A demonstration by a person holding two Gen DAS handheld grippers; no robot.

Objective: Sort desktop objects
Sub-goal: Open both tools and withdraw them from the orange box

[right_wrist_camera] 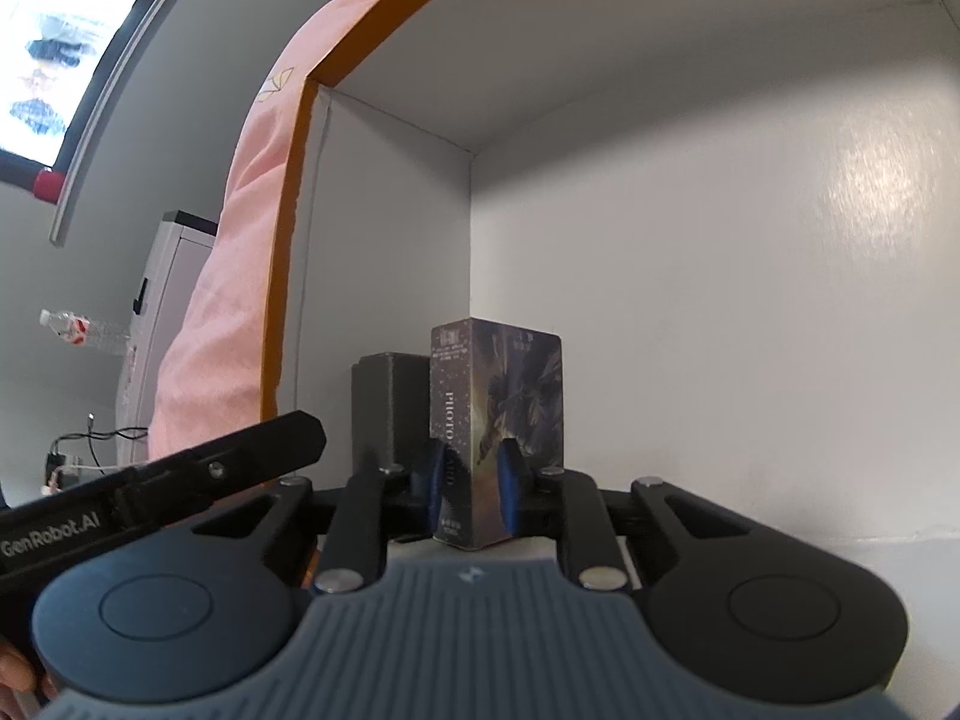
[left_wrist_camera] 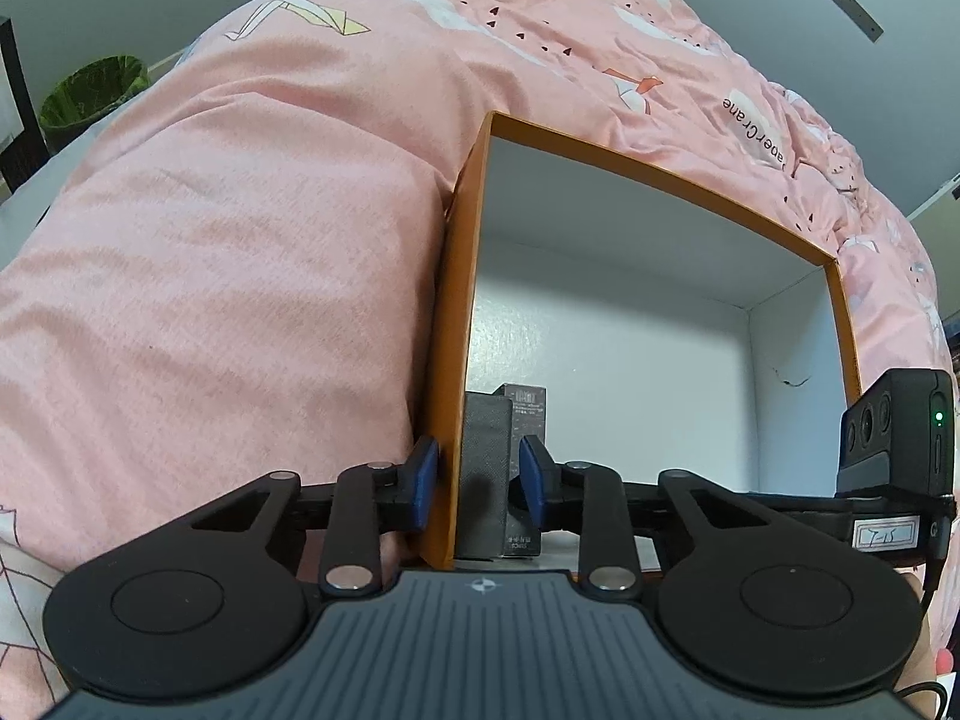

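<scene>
A: Pink quilt with paper-crane print fills the background, grey wall behind, green-lined bin far left. Open cardboard box, orange outside and white inside, sits against the quilt.

B: Contents?

A: Two small upright cartons in the box's near-left corner. Dark grey textured carton stands right against the orange side wall; dark printed carton with gold lettering and a feathery picture touches it on the inner side.

B: Left hand-held gripper?

A: Straddling the box wall. One blue pad is outside the orange wall, the other blue pad is inside, by the grey carton. Jaws narrow, with wall and grey carton both between them. Outer pad looks pressed to the wall; inner pad contact is hard to call, so can't tell if it's actually clamping.

B: Right hand-held gripper?

A: Inside the box, jaws nearly closed, both blue pads pressed on the printed carton's lower part. Carton upright on the white box floor.

B: Anything else?

A: Left unit's black arm marked GenRobot.AI crosses the right view's lower left. Window, white cabinet and a plastic bottle sit beyond the quilt there.
</scene>
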